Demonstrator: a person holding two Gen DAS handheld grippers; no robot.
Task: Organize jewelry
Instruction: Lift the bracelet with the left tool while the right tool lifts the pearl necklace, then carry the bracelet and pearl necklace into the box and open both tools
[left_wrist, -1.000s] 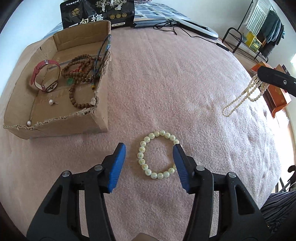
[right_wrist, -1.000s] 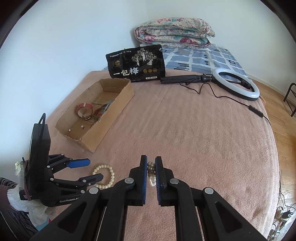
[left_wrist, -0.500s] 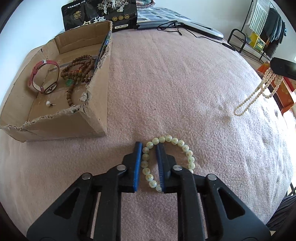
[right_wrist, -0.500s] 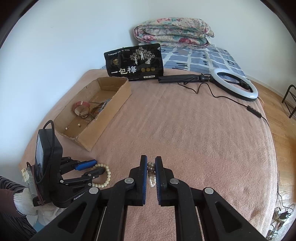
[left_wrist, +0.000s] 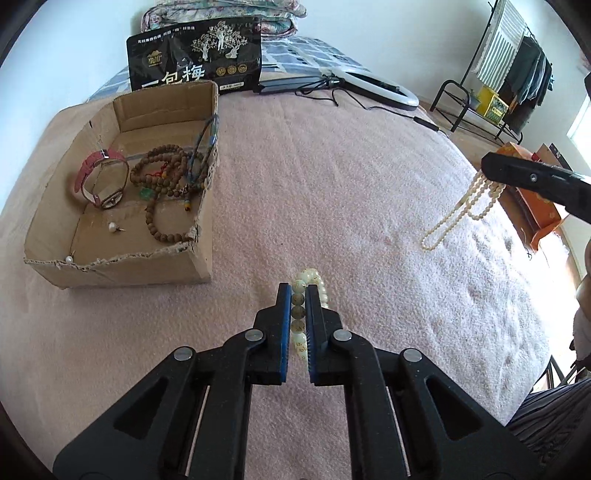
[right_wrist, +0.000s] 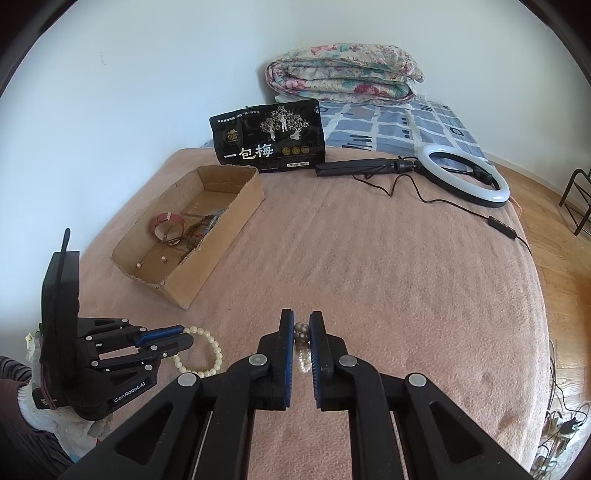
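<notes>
My left gripper (left_wrist: 297, 295) is shut on a pale green bead bracelet (left_wrist: 309, 277) and holds it just above the pink blanket; the right wrist view shows the bracelet (right_wrist: 207, 354) hanging from it. My right gripper (right_wrist: 301, 321) is shut on a cream pearl necklace (right_wrist: 302, 334), which dangles in the left wrist view (left_wrist: 458, 210). A cardboard box (left_wrist: 122, 269) to the left holds a pink watch (left_wrist: 99, 177), brown bead strands (left_wrist: 166, 177) and pearl earrings (left_wrist: 110, 227).
A black snack bag (right_wrist: 269, 136) stands behind the box (right_wrist: 225, 236). A ring light (right_wrist: 465, 177) with its cable lies at the far right of the bed. A folded quilt (right_wrist: 343, 74) lies by the wall. An orange box (left_wrist: 532, 206) sits beyond the bed's right edge.
My left gripper closed on the green bracelet and lifted it off the blanket, tilting up. My right gripper rose a little with the pearl necklace still in it.
</notes>
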